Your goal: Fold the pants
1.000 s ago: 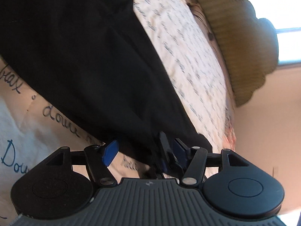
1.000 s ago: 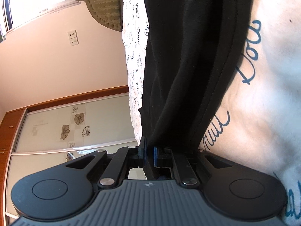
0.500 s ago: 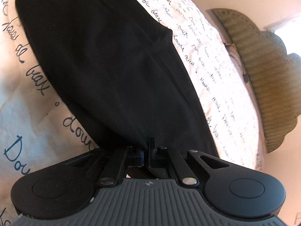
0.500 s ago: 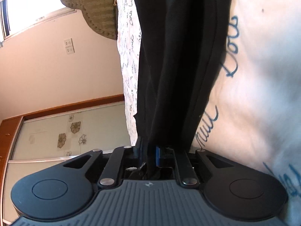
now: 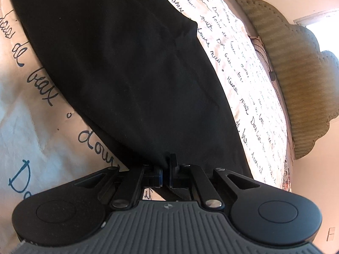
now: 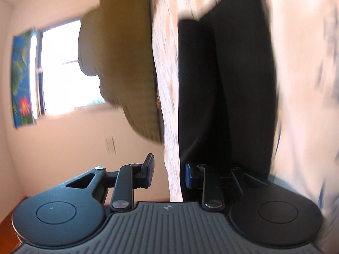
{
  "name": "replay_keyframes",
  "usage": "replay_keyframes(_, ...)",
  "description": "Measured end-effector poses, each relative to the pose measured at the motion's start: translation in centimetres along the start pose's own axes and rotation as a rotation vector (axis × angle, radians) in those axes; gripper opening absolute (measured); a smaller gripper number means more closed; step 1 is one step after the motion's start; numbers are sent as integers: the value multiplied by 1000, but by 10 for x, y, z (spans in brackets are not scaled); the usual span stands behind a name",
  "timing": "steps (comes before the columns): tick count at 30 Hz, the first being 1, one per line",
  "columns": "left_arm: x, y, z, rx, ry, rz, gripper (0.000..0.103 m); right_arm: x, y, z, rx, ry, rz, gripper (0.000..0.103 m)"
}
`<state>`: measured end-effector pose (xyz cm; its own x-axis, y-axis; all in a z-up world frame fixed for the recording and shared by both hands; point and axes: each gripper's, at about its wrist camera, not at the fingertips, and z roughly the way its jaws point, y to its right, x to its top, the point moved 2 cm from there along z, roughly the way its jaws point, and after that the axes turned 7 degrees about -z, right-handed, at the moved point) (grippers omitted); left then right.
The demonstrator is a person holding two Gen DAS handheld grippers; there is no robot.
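Pants (image 5: 131, 67), black, lie spread on the bed over a cream bedsheet (image 5: 38, 127) printed with dark blue cursive script. In the left wrist view the fabric runs as a broad dark band from upper left toward the lower centre, narrowing at the near end, where a fold of it rises between the gripper fingers. One corner or edge of the garment juts toward the upper right, with a soft crease below it.

Left gripper (image 5: 166, 170): jaws drawn together and clamped on the near edge of the pants; cloth bunches right at the pinch point.

Right gripper (image 6: 167, 174): jaws apart, and they have just been opening. Nothing is pressed between them; the gap shows wall and the edge of the sheet. The right-hand finger, with its blue pad, sits against the black fabric; whether it touches cannot be told. The right wrist view is smeared with blur, and there the pants appear as a tall dark strip (image 6: 228, 84) beside the sheet.

Beyond the bed: an olive, ribbed headboard (image 5: 296, 74) with a scalloped outline stands along the far edge of the mattress. Behind it a bright window (image 6: 63, 67), a blue floral curtain (image 6: 21, 74) at its side, and pale peach walls (image 6: 53, 158).
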<state>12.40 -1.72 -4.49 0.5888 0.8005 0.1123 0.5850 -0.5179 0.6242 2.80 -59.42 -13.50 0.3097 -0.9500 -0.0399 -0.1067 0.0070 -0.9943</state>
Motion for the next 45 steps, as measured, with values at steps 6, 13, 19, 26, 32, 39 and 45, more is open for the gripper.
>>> replay_keyframes(6,-3,-4,2,-5,-5,19,11,29,10,-28,-1,116,10,36)
replay_keyframes(13,-1,-2,6,1,-2,28,20,58,-4,-55,-2,233,-71,55)
replay_keyframes(19,1,-2,9,1,-4,34,20,49,8,-34,-165,180,-94,49)
replay_keyframes(26,2,-5,9,-9,-4,47,21,63,6,-24,-262,117,-131,19)
replay_keyframes(32,4,-8,10,-24,-14,50,21,79,-9,-21,-306,114,-224,4)
replay_keyframes(39,10,-10,8,-42,-52,48,23,74,-28,-56,-187,170,-228,3)
replay_keyframes(45,11,-12,10,-48,-58,74,23,82,7,-73,-286,132,-217,3)
